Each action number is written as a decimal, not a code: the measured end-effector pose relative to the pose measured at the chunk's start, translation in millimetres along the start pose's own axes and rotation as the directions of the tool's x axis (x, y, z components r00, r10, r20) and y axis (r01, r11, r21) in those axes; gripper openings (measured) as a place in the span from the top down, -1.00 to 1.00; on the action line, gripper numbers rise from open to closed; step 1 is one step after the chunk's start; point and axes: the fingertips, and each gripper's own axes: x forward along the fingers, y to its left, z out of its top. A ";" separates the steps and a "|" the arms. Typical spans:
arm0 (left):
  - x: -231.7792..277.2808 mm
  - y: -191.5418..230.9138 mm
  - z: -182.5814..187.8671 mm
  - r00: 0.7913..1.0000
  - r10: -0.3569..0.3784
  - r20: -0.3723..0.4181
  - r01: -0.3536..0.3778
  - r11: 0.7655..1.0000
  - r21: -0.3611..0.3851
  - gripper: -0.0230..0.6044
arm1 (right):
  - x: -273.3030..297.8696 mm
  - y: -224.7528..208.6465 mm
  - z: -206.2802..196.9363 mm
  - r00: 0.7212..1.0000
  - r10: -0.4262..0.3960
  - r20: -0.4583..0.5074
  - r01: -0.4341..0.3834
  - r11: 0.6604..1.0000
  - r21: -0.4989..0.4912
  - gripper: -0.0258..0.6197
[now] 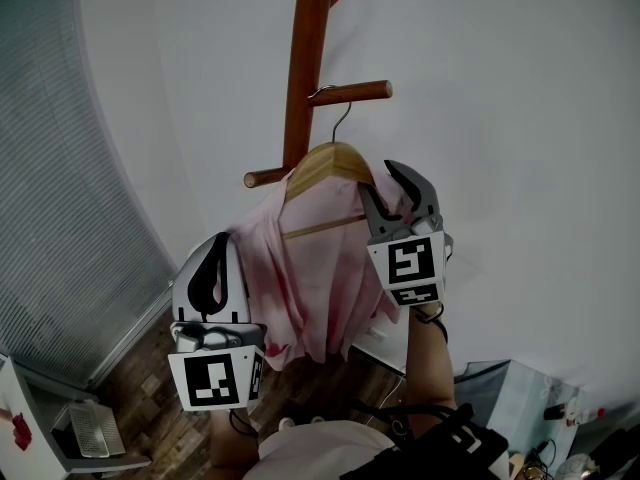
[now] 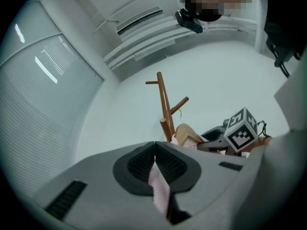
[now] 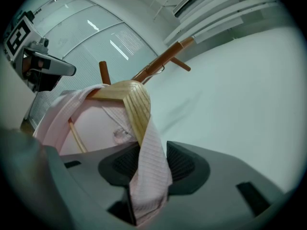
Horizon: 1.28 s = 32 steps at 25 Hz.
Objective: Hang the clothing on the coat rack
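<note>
Two grippers each hold the cloth. The left gripper (image 2: pixel 154 163) has its fingers pressed together on a thin fold of the pink shirt (image 1: pixel 310 278). This fold comes out below the pads, and nothing else is between them. Ahead of these fingers and to their right, the shirt is draped over a wooden hanger (image 1: pixel 335 160). The wire hook (image 1: pixel 342 118) of the hanger reaches up to a peg (image 1: pixel 350 93) of the coat rack (image 1: pixel 305 68), but I cannot tell if it sits fully on the peg. The right gripper (image 3: pixel 146 162) is closed on a strip of shirt, and the end of the hanger is just above its pads.

I think there are two risks. If the left gripper pulls sideways, the shirt may slide off the hanger. If both let go before the hook is seated, everything may fall.
</note>
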 end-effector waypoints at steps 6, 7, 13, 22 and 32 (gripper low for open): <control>1.1 2.1 -2.3 1.000 -0.003 -0.008 0.003 1.000 0.010 0.87 | 3.2 5.3 0.1 1.000 0.010 0.002 -0.010 1.000 0.006 0.37; 1.4 1.9 -2.5 1.000 -0.004 -0.008 0.004 1.000 0.011 0.87 | 3.7 5.9 -0.1 1.000 0.014 0.002 -0.014 1.000 0.006 0.37; 3.3 3.0 -3.7 1.000 -0.005 -0.011 0.005 1.000 0.011 0.87 | 5.6 11.8 0.9 0.999 0.036 0.014 -0.036 0.999 0.015 0.37; 6.5 2.6 -9.1 1.000 0.002 -0.025 -0.002 1.000 0.009 0.87 | 4.0 18.4 -0.2 0.997 0.073 0.025 -0.073 0.997 0.025 0.37; 2.2 -1.2 -7.9 1.000 -0.001 -0.027 0.002 1.000 0.019 0.87 | -15.1 18.7 9.5 0.996 0.062 0.071 -0.067 0.995 0.069 0.37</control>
